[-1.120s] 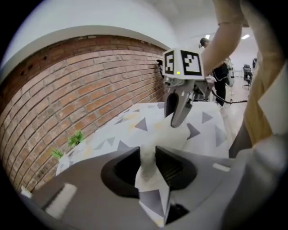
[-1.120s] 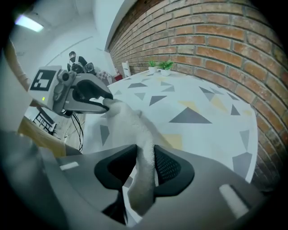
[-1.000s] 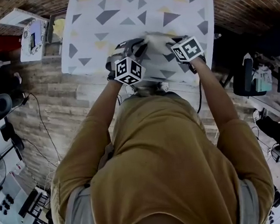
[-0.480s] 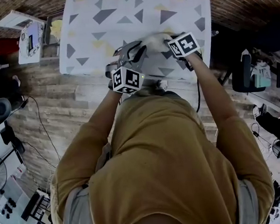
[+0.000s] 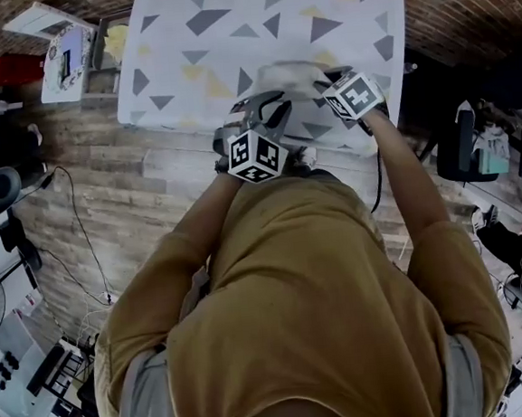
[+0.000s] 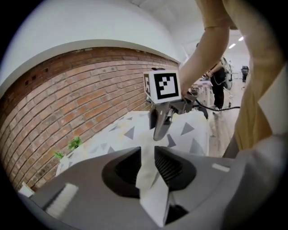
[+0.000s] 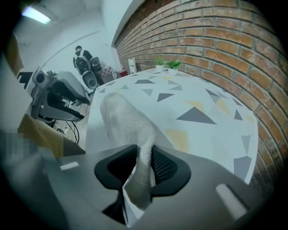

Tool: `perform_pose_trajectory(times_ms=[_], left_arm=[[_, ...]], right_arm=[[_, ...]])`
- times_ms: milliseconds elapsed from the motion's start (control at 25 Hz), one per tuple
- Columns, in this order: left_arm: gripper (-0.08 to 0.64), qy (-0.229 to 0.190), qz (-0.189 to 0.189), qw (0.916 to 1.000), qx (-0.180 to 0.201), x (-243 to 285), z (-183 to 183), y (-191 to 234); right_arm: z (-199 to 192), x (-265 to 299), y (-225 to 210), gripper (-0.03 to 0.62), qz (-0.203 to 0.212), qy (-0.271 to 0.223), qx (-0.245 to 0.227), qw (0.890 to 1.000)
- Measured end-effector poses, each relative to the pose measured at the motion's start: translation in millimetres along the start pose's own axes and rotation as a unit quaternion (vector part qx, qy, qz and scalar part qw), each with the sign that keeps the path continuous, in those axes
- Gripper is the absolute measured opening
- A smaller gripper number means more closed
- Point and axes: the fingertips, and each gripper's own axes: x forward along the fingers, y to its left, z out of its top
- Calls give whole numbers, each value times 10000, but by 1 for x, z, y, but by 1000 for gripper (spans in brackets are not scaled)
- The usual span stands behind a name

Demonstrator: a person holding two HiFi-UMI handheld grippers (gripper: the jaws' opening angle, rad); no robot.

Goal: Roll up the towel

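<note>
The white towel (image 5: pixel 293 75) lies bunched on the near part of the triangle-patterned worktop (image 5: pixel 219 43), strung between both tongs. The left tongs (image 6: pixel 147 161) are clenched on one end of it, and the right tongs (image 7: pixel 144 164) pinch the other end.

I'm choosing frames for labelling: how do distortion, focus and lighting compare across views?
Head view: sharp, evenly lit, edges bowed; the pale towel blends into the tablecloth. Left gripper view: heavy fisheye, black corners, brick wall curved. Right gripper view: same fisheye, near towel soft.
</note>
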Motion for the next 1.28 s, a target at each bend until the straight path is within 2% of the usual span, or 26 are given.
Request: perform_pose_trajectory(times_ms=[80, 160, 240, 320, 440, 520, 600, 680, 760, 840, 920, 1280], left_arm=[[152, -43, 35, 9999, 154, 11, 12, -2], [152, -42, 139, 9999, 34, 23, 25, 8], [152, 101, 279, 9986, -434, 38, 18, 21], [152, 395, 415, 9934, -991, 49, -5, 33], [150, 890, 452, 9854, -1378, 51, -41, 35], [150, 1050, 459, 9822, -1489, 48, -58, 31], [150, 1100, 510, 9811, -1510, 45, -67, 28], [150, 1106, 557, 9809, -1497, 43, -70, 26], [149, 1108, 573, 9809, -1490, 42, -71, 24], [149, 1114, 558, 9817, -1439, 43, -70, 24], [149, 1125, 528, 9830, -1352, 44, -70, 25], [149, 1134, 532, 9832, -1325, 48, -73, 30]], right_arm=[[-2, 0, 6, 98, 103, 61, -289, 9995], [-5, 1, 9, 98, 133, 208, -488, 9985], [-6, 2, 12, 98, 141, 329, -667, 9971], [-4, 4, 13, 99, 166, 344, -782, 9962], [-1, 0, 5, 114, 42, 221, -467, 9987], [-2, -12, -8, 137, -262, 108, -229, 9993], [2, -27, -15, 137, -689, -72, -328, 9971], [9, -37, -8, 137, -1122, -318, -659, 9910], [16, -35, 12, 137, -1285, -536, -1067, 9845], [21, -23, 29, 137, -1218, -608, -1283, 9823], [22, -7, 32, 137, -1091, -543, -1240, 9848], [6, 17, 14, 137, -773, -211, -478, 9956]])
